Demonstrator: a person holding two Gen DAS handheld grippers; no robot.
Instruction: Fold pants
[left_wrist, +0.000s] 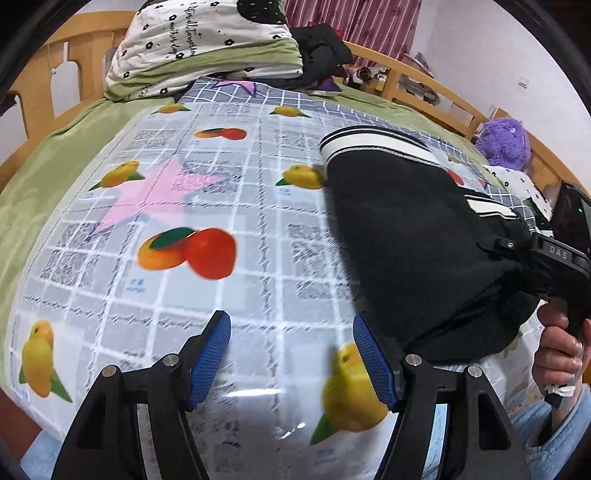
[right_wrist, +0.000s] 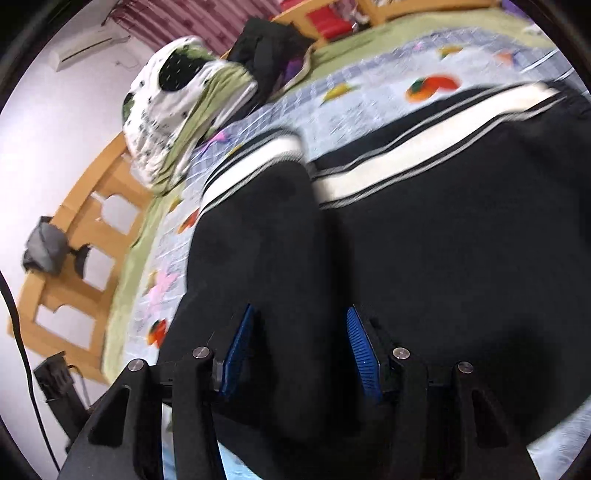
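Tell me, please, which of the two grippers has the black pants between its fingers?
The right gripper: its blue pads straddle a fold of the black pants. The left gripper stands open over the fruit-print cloth, nothing between its fingers.

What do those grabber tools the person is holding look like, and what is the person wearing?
Each tool is black plastic: the left gripper and the right gripper each end in two fingers faced with ribbed blue pads and joined by round silver pins. Seen from the left camera, the right tool's body bears white "DAS" lettering. The hand grips a black handle; below it is light blue denim.
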